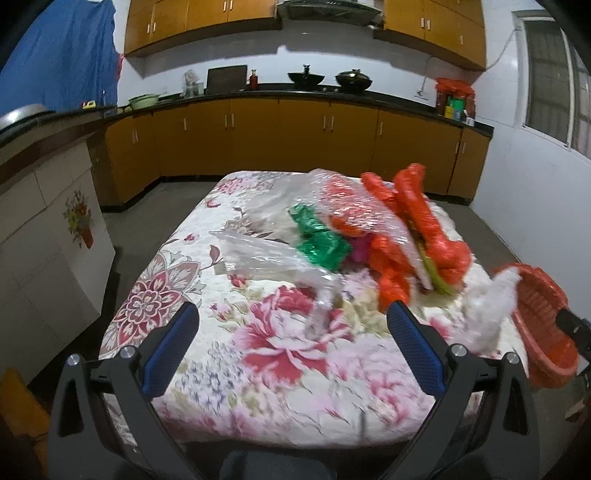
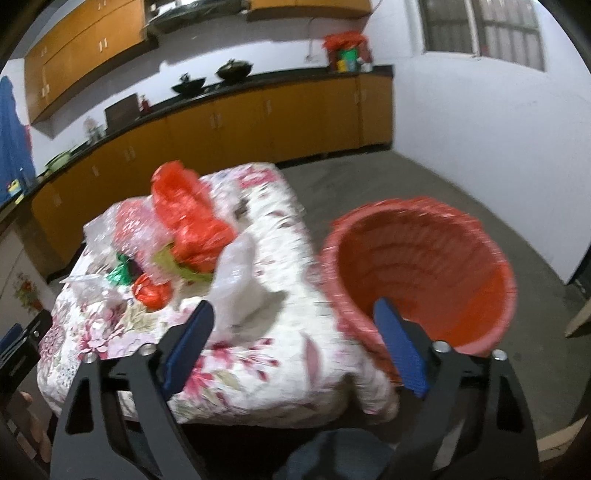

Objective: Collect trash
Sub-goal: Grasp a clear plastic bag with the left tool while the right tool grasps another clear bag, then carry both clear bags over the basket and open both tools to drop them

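Observation:
A pile of trash lies on the floral tablecloth [image 1: 280,354]: clear plastic bags [image 1: 258,254], a green foil wrapper [image 1: 321,243], orange-red bags [image 1: 424,221] and a white crumpled bag [image 1: 491,306]. My left gripper [image 1: 291,317] stands open over the cloth, short of the pile, with nothing between its fingers. A red woven basket [image 2: 424,266] tilts its mouth toward me at the table's right edge. My right gripper [image 2: 295,317] is open; its right finger is inside the basket, whose near wall is between the fingers. The white bag [image 2: 236,280] lies just past the left finger.
Wooden cabinets with a black counter [image 1: 295,96] run behind the table and hold pots and jars. A white cupboard with a flower sticker [image 1: 55,240] stands to the left. Grey concrete floor [image 2: 424,177] surrounds the table. A window [image 2: 484,29] is in the right wall.

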### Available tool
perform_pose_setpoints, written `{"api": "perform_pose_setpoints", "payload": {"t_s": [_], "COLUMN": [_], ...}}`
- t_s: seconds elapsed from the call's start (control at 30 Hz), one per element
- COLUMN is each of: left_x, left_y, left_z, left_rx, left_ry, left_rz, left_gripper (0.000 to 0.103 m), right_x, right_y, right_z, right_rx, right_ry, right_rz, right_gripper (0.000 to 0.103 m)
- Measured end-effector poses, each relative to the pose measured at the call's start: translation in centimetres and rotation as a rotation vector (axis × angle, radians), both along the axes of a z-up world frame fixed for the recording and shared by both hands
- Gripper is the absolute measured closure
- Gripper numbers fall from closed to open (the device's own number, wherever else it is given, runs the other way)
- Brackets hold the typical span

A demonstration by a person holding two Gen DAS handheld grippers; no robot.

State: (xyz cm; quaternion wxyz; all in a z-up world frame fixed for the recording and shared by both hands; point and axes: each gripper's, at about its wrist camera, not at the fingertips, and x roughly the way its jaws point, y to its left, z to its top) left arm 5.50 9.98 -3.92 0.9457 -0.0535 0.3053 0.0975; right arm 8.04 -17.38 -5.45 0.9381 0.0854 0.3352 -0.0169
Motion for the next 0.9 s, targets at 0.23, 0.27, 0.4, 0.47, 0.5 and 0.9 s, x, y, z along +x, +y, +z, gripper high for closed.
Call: {"api": "perform_pose_setpoints", "payload": {"t_s": [0.23,0.27,0.4,0.47,0.5,0.9], "left_x": [5.3,6.2,9.1,10.5,11.0,12.8], "left_y": [1.2,1.2,0.8,0.5,0.4,2.0], "left_z": [-2.3,-2.8,-4.7,-5.7,-6.2,-8.3], "left_rx": [-0.025,-0.039,-0.059,-0.055,-0.051,-0.124], "left_ry": [0.059,0.075,0.142,0.181,0.195,0.236], "left_rz": [0.009,0.006,-0.001,-0.005,-0.006,-0.025], "left_gripper": [0.008,0.010,0.019,0.024,0.026,0.082], "right_x": [4.4,5.1,6.9,7.9,8.2,8.4], "right_y": [1.9,2.0,2.3,2.6,2.7,3.5], "right_z": [-1.6,-2.0,-3.4,-4.4,-4.8,-6.1], "right_rx": [0.025,0.023,0.012,0.010,0.011,0.016], "right_ry": [0.045,0.056,0.096,0.130,0.141,0.159], "right_rz": [0.019,0.019,0.024,0.031,0.035,0.121], "right_gripper": [0.023,0.024,0.028,0.033,0.035,0.076]}}
